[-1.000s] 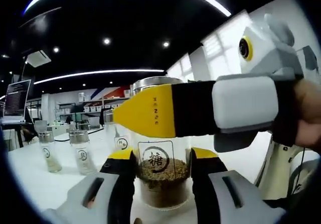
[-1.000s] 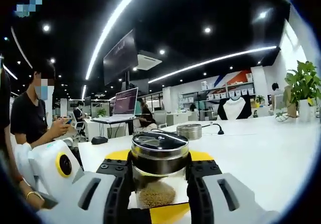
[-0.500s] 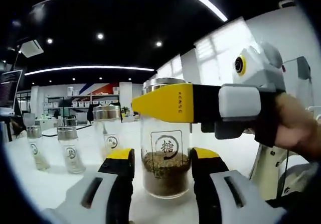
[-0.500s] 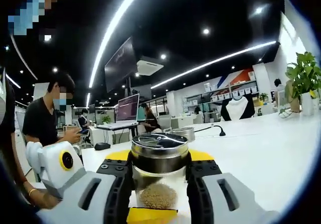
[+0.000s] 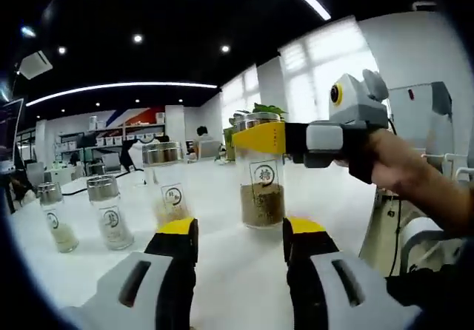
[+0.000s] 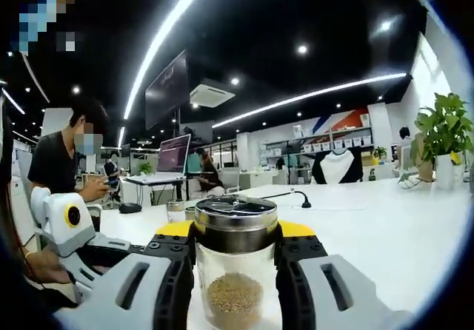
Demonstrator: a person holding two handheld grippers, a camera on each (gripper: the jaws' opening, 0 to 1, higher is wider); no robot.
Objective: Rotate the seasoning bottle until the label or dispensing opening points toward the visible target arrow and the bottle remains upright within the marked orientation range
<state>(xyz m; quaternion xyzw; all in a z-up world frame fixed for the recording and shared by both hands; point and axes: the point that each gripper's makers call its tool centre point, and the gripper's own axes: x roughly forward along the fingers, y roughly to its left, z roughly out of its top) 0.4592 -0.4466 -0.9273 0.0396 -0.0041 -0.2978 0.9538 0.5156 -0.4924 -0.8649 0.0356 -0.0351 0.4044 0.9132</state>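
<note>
Drawn back from the seasoning bottle (image 5: 262, 174), the left gripper (image 5: 238, 234) is now held open and empty. Upright on the white tabletop (image 5: 222, 271), the bottle is clamped below its lid by the right gripper (image 6: 235, 237).

Open-plan office: desks (image 6: 415, 219), laptops (image 6: 172, 156)

Background on and beyond the white table

Three other glass jars (image 5: 109, 219) with metal lids stood upright on the white table (image 5: 222, 197), well apart from one another. A potted plant (image 6: 441, 141) stood at the far table edge, an open laptop (image 6: 172, 157) sat behind, and a seated person (image 6: 63, 160) looked downward.
</note>
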